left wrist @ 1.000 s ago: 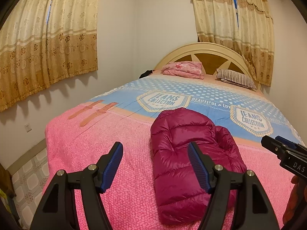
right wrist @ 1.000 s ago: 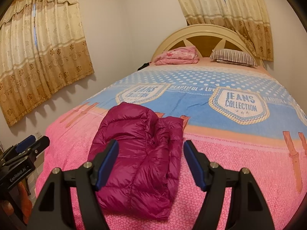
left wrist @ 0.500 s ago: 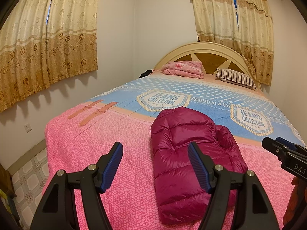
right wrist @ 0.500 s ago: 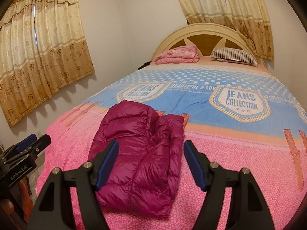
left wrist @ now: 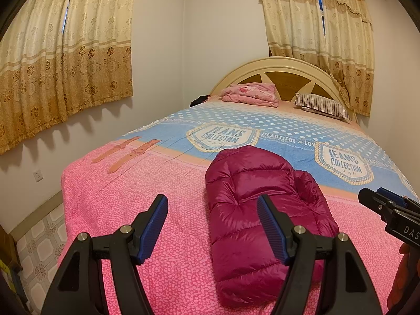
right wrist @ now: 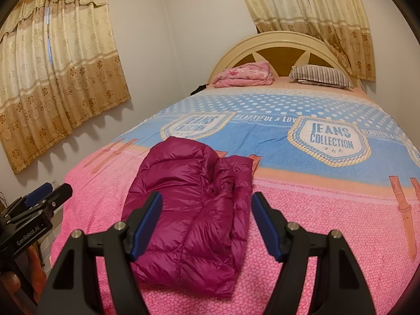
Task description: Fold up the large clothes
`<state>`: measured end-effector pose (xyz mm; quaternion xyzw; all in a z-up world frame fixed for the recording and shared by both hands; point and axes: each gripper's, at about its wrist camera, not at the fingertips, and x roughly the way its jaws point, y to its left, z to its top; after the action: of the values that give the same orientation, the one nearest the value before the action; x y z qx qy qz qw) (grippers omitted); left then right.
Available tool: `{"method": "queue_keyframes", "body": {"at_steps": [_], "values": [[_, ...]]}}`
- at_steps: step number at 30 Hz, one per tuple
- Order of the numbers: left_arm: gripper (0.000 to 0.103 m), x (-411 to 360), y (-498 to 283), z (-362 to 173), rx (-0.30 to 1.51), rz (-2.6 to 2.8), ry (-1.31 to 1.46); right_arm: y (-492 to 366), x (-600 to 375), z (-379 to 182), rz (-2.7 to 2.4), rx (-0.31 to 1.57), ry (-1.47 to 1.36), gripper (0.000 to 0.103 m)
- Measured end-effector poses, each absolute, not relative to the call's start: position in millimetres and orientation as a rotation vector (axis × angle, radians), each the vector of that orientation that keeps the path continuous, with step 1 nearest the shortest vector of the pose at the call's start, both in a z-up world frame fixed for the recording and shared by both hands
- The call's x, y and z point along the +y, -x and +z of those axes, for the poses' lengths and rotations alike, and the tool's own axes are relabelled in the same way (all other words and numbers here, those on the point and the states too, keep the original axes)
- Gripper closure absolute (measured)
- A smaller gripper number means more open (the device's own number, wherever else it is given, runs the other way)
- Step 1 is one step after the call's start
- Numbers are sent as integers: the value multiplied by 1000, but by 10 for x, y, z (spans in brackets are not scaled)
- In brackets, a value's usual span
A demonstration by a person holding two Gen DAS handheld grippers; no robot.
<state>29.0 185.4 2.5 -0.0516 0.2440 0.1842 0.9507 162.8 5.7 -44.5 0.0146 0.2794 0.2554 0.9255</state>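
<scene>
Jacket (left wrist: 258,218), magenta and quilted, lies folded into a compact bundle on the pink front part of the bedspread (left wrist: 136,199); its far end reaches the edge of the blue band.

Left to right, as seen from your left hand's camera: a gold patterned curtain (left wrist: 65,60) hangs on the left wall, and a tiled floor (left wrist: 36,246) shows below the bed's left edge. Your left gripper (left wrist: 212,225) is held above the near end of the bed, its jaws spread apart with nothing between them; the blue pad on the left finger (left wrist: 153,227) sits over bare pink bedspread, while the right finger overlaps the jacket in the picture without touching it. Behind the jacket, a folded pink blanket (left wrist: 250,94) and a striped pillow (left wrist: 323,105) rest against the arched headboard (left wrist: 278,64). A second curtain (left wrist: 317,34) hangs behind the headboard. At the right margin, your right gripper appears edge-on (left wrist: 380,204).

From your right hand's camera, the left gripper (right wrist: 48,197) enters at the left margin, and the jacket (right wrist: 194,204) lies left of centre. Your right gripper (right wrist: 206,224) is likewise held above the bed with its jaws spread and empty; its left finger overlaps the jacket's near left part in the picture, and its right finger (right wrist: 267,227) stands over pink bedspread just right of the jacket's edge. Neither gripper is in contact with the jacket.
</scene>
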Motion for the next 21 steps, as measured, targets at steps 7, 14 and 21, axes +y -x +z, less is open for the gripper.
{"method": "queue_keyframes", "body": {"at_steps": [7,14,21], "values": [[23,1854,-304,29,501,393,98,-1621,67,-441,527,573,-29,31],[22,1828,-260,97,474,376,91,-1598,66,-408,532,563,-31,31],[21,1854,-215,168,450,379,95,-1568,69,-353,540,550,-27,31]]}}
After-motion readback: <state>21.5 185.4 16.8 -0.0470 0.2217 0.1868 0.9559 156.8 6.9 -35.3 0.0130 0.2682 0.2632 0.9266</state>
